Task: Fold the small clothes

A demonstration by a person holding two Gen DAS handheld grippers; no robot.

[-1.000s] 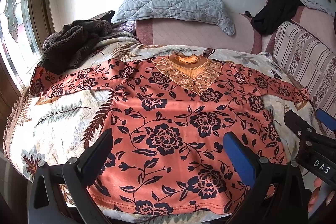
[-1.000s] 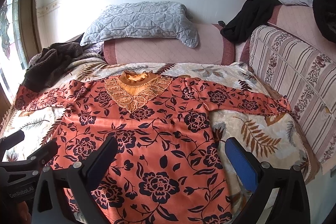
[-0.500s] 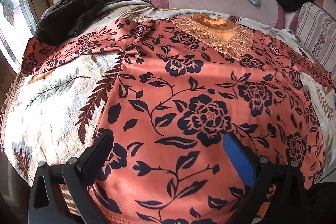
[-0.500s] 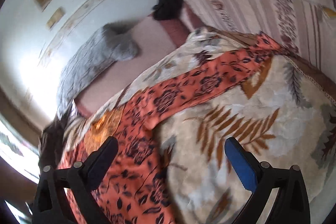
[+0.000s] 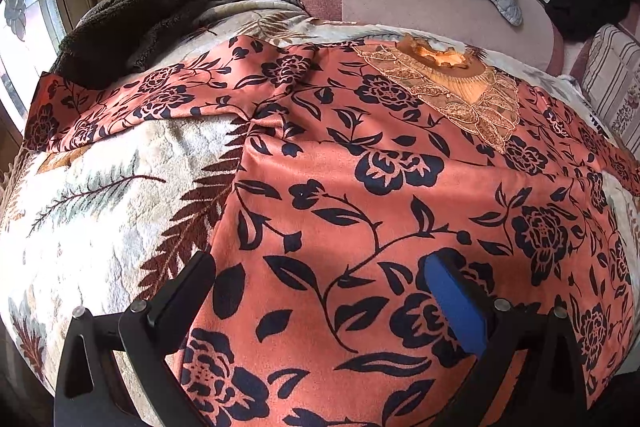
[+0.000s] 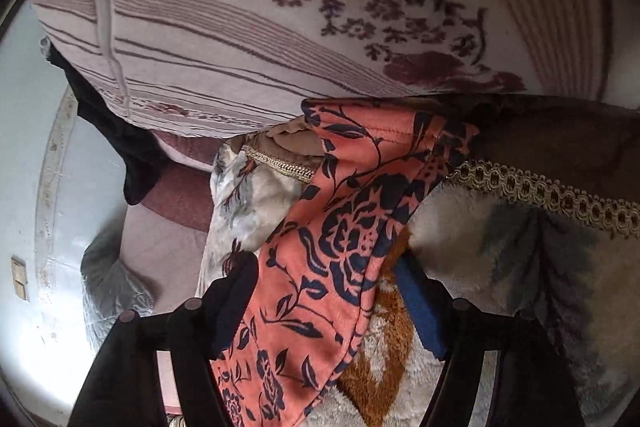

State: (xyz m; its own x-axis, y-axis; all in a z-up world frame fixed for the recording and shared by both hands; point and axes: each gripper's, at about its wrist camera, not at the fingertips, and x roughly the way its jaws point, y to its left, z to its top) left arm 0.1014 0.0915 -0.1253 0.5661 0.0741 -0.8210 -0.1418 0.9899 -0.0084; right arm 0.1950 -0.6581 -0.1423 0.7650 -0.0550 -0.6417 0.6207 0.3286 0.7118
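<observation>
Both claws gape: left gripper (image 5: 320, 291) over flat coral floral blouse (image 5: 360, 187), right gripper (image 6: 320, 291) closing astride its sleeve (image 6: 344, 227).

Daylight from window (image 5: 24, 39) upper left, wall (image 6: 24, 327) blown out lower left; fisheye bends edges, corners black; sharp.

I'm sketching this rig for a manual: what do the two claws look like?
Both match: the left claw and right claw are black angular frames with round bolt heads. Each has one black finger and one finger faced with a blue pad. No cables, markings or sleeves show.
</observation>
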